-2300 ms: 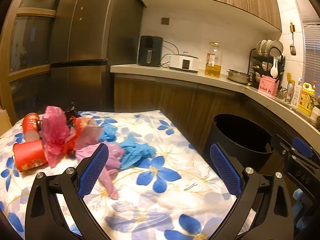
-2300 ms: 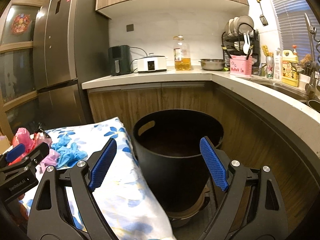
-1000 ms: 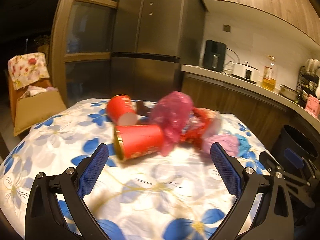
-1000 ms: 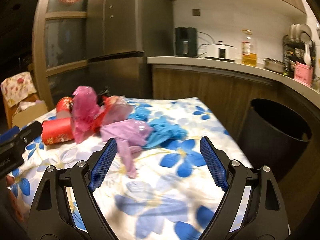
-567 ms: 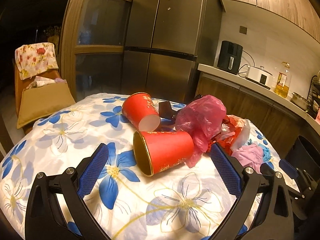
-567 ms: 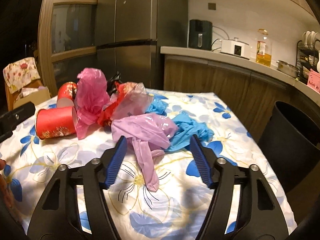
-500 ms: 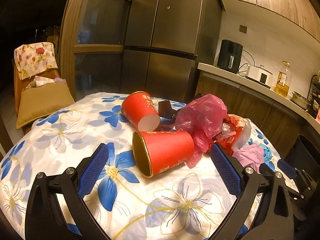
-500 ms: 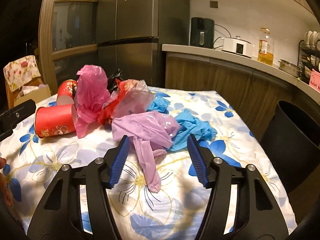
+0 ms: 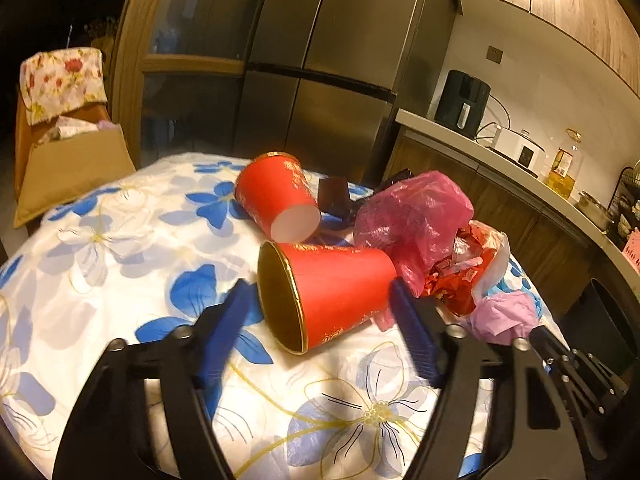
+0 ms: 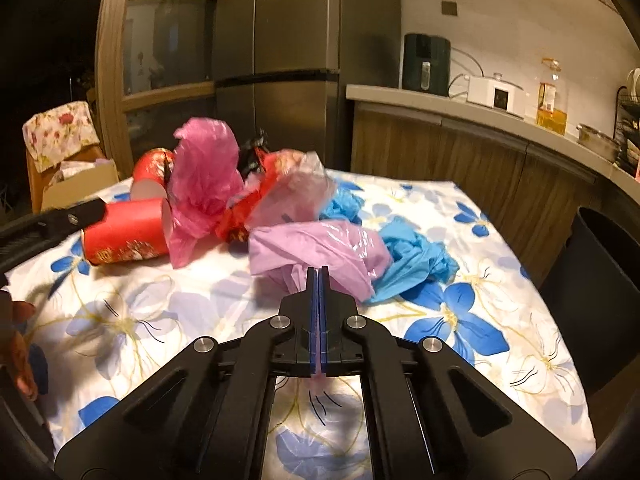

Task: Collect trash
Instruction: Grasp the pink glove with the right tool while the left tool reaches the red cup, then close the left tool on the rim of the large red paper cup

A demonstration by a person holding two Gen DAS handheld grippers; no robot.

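two red paper cups (image 9: 326,294) lie on their sides on the flowered tablecloth (image 9: 120,240), one near the middle of the left wrist frame with its gold mouth facing lower left, the other cup (image 9: 276,200) just behind it, white bottom toward the camera. the left gripper (image 9: 320,308) has its jaws on either side of the near cup; they've just been closing in and are blurred, and the pads don't look like they press on it. a crumpled pink bag (image 9: 412,216) sits right of the cups, touching the near one, with red wrappers (image 9: 460,276) beside it.

over in the right wrist frame, the right gripper (image 10: 318,276) has just snapped together and is pinching a bit of the lilac plastic glove (image 10: 320,248), a pink strip showing between the blue pads. a blue glove (image 10: 416,260) lies bunched just right of it, touching. the black bin (image 10: 592,280) stands off the table edge at the right of the frame. a kitchen counter (image 10: 460,112) runs across the upper right, and a steel fridge (image 10: 280,60) fills the upper middle.
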